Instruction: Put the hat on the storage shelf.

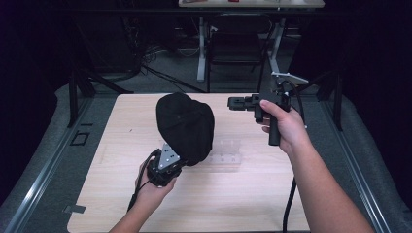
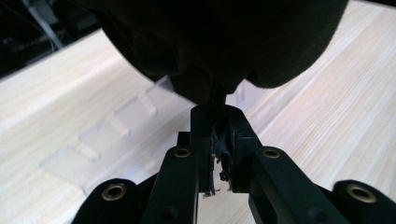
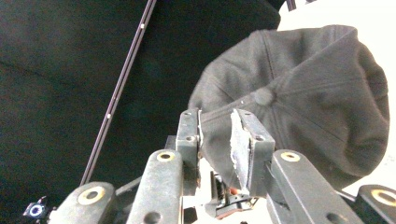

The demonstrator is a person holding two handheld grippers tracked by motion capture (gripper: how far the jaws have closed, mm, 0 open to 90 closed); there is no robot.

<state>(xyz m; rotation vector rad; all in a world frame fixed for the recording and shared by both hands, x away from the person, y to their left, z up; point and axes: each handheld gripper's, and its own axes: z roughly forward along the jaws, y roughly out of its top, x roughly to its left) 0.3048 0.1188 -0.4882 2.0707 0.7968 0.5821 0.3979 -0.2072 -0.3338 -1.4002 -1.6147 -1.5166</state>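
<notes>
A black cap (image 1: 184,126) hangs above the middle of the wooden table (image 1: 121,121), its crown toward the far side. My left gripper (image 1: 182,159) comes up from the near side and is shut on the cap's lower edge; in the left gripper view the jaws of the left gripper (image 2: 217,123) pinch dark fabric of the cap (image 2: 219,37). My right gripper (image 1: 237,103) is held in the air to the right of the cap, pointing left at it and apart from it. The jaws of the right gripper (image 3: 217,122) stand open with nothing between them, and the cap (image 3: 303,93) lies beyond.
A clear plastic rack (image 1: 226,150) lies flat on the table under and to the right of the cap, also in the left gripper view (image 2: 107,135). Behind the table stand a chair (image 1: 238,43) and desk legs. Dark curtains surround the space.
</notes>
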